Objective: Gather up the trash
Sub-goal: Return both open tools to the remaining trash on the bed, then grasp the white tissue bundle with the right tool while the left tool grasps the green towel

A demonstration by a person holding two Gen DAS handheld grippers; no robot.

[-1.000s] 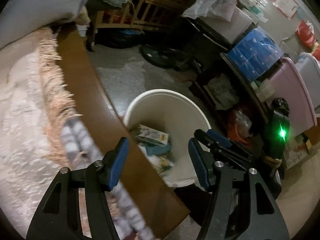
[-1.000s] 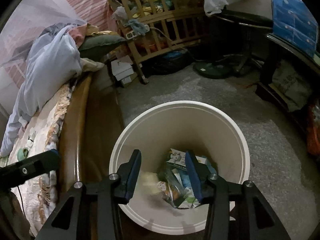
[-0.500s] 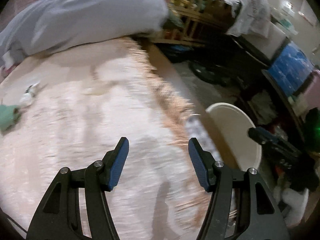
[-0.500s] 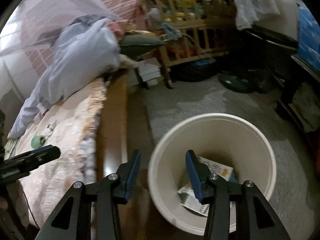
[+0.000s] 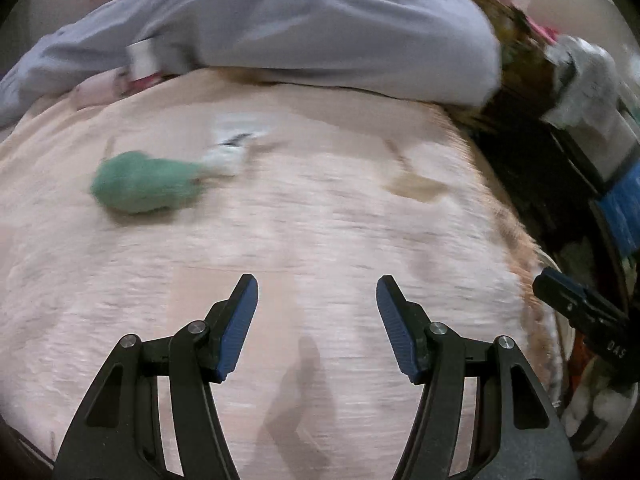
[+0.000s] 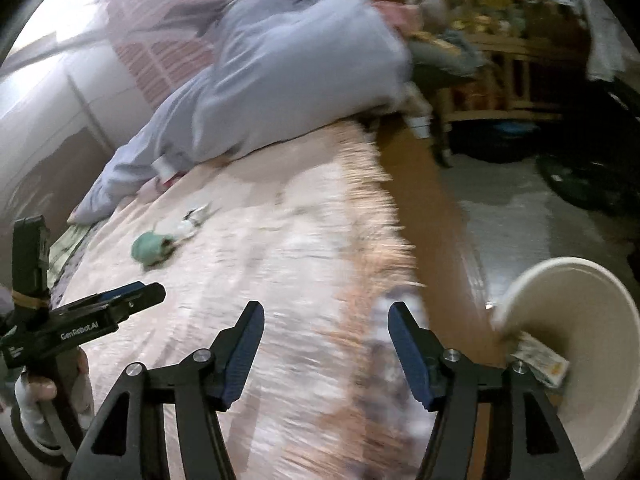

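Observation:
A crumpled green piece of trash (image 5: 146, 187) lies on the pink bedspread (image 5: 320, 232), with a white wrapper (image 5: 230, 152) just beyond it; both also show in the right wrist view, the green piece (image 6: 150, 249) and the wrapper (image 6: 192, 222). My left gripper (image 5: 316, 300) is open and empty above the bed, nearer than the trash. My right gripper (image 6: 326, 326) is open and empty over the bed's fringed edge. The white bin (image 6: 600, 420) stands on the floor at the right with trash (image 6: 540, 358) inside.
A grey-blue quilt (image 5: 300, 28) is piled at the head of the bed. A brown wooden bed rail (image 6: 432, 216) runs along the side. A wooden crib (image 6: 500, 48) and dark clutter (image 5: 560, 140) stand beyond. The views are motion-blurred.
Both grippers have swung left from over the bin to over the bed. The green trash and wrapper now lie ahead of the left gripper. Both stay open and empty.

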